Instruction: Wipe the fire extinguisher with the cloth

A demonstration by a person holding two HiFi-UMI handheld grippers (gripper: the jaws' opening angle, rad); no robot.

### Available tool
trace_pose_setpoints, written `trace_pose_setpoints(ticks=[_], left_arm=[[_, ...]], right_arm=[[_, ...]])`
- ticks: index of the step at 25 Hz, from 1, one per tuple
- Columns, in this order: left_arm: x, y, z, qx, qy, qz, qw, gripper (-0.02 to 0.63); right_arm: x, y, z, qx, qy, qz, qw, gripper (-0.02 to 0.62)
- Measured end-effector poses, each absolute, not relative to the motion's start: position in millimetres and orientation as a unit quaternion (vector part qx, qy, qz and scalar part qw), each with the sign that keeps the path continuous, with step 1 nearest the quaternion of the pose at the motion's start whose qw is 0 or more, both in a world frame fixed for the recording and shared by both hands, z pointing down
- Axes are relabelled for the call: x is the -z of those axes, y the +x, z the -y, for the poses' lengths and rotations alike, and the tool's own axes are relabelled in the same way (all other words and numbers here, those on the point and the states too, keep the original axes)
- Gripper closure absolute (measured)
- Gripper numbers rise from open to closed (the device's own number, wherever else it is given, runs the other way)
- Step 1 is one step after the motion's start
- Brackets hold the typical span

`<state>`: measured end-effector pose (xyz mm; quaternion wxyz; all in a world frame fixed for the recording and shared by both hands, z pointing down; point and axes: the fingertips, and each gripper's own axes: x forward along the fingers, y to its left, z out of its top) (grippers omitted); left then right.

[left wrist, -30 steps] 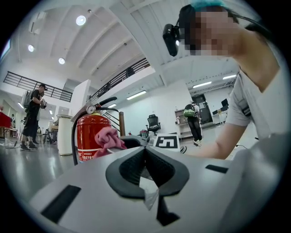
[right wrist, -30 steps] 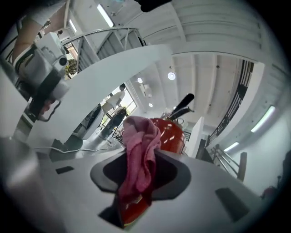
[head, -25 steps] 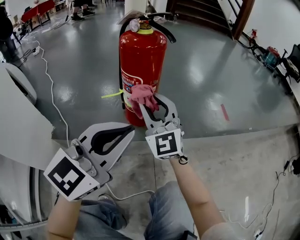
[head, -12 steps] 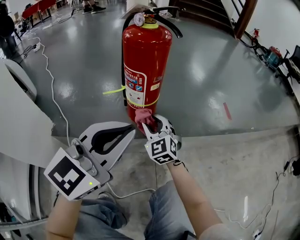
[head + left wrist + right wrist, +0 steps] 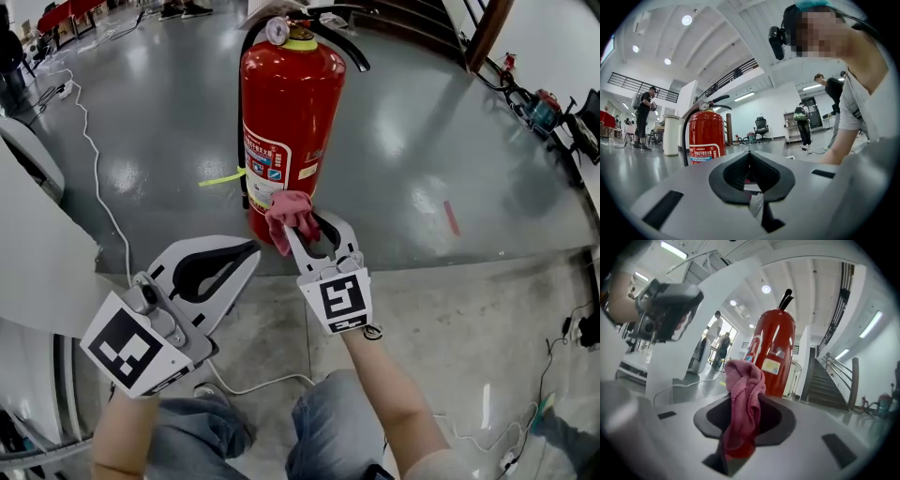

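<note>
Fingers on the left gripper [image 5: 251, 251] were pressed together on nothing, parked near and to the left. Right gripper [image 5: 298, 228] was further out, pinching the pink cloth [image 5: 289, 208], which bunched up past the tips. Fire extinguisher [image 5: 286, 122] stood upright on the grey floor [image 5: 422, 169] straight beyond that cloth. With its long axis vertical, I'd guess the strokes want to run up and down the red body. Cloth sat at the lower part, touching or just short, couldn't tell. Right gripper was clearly the nearer one. Black hose [image 5: 246, 103] ran down the left side and could snag. White cable [image 5: 103, 202] and a yellow strip [image 5: 223, 176] lay off left, stairs [image 5: 403, 19] far back.
</note>
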<state>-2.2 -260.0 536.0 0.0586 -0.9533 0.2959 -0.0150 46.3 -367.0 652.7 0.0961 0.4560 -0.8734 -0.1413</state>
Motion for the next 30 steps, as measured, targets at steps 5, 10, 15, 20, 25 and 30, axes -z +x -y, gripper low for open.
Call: trace_pose_setpoints(ticks=[5,10,15,20,25,30], left_arm=[[-534.3,-9.3,282.4,0.016,-0.959,-0.283,0.004,0.597],[-508.9,-11.1,297.3,0.048,-0.960,-0.276,-0.020,0.597],[-450.1,-9.1,295.3,0.049,-0.960,-0.277,-0.019,0.597],[-378.4,-5.7,275.3,0.048,-0.960,-0.274,-0.020,0.597],[-294.1,0.2,253.1,0.037,-0.957,-0.286,-0.028,0.597],[-194.1,7.6,234.9,0.000,-0.952,-0.305,-0.017,0.597]], right_arm=[[-601.4,53.9,358.2,0.099,0.472,0.875,0.038,0.468],[-552.6,51.4,350.8,0.061,0.476,0.877,0.012,0.468],[-489.6,47.7,338.5,0.038,0.476,0.879,-0.001,0.468],[-411.2,45.3,313.2,0.051,0.457,0.888,0.013,0.468],[-322.4,49.9,283.5,0.029,0.439,0.898,0.002,0.468],[-226.3,57.6,250.7,0.025,0.420,0.907,0.003,0.468]])
